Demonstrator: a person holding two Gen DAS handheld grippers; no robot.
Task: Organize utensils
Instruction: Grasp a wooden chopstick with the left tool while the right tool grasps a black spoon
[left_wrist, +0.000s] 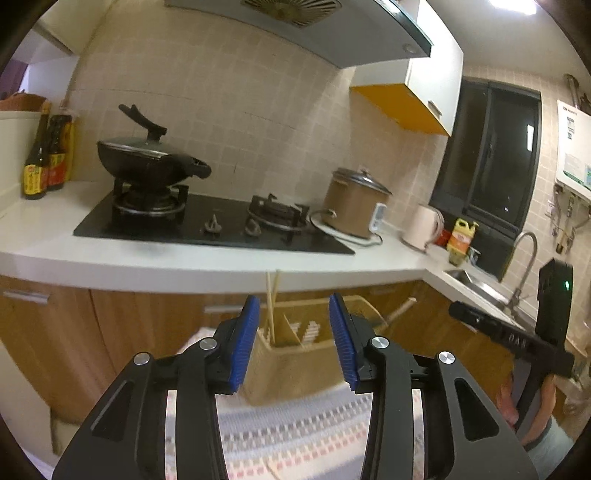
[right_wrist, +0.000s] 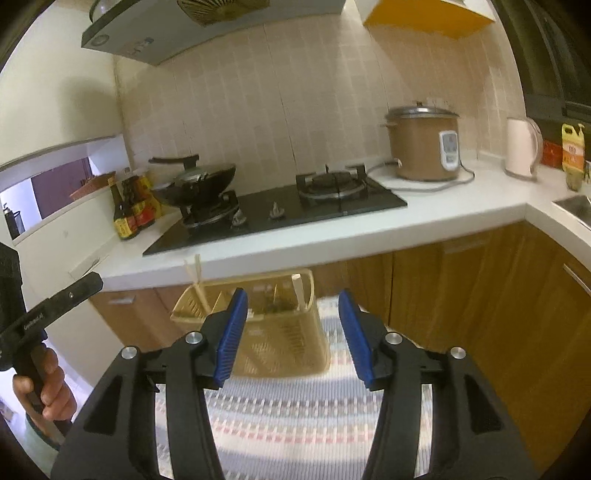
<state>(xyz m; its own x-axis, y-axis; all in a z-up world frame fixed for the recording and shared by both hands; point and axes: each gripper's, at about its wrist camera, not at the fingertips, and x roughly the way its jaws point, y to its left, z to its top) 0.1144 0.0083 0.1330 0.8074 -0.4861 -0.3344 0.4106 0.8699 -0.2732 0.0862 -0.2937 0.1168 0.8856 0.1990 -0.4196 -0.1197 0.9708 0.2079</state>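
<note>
A tan plastic utensil basket (left_wrist: 295, 365) stands on a striped mat (left_wrist: 295, 432) in front of the kitchen counter. Chopsticks (left_wrist: 271, 306) stand upright in its left compartment and a wooden handle (left_wrist: 400, 308) leans out at its right. My left gripper (left_wrist: 293, 314) is open and empty, just in front of the basket. In the right wrist view the basket (right_wrist: 280, 343) sits ahead, with chopsticks (right_wrist: 195, 275) at its left corner and a pale handle (right_wrist: 298, 291) at its right. My right gripper (right_wrist: 293, 306) is open and empty, near the basket's right side.
A white counter (left_wrist: 184, 266) carries a black gas hob (left_wrist: 207, 221), a lidded wok (left_wrist: 147, 158), sauce bottles (left_wrist: 46, 155), a brown rice cooker (left_wrist: 354, 206), a white kettle (left_wrist: 421, 229) and a sink (left_wrist: 476, 284). Wooden cabinets (right_wrist: 498, 295) stand below.
</note>
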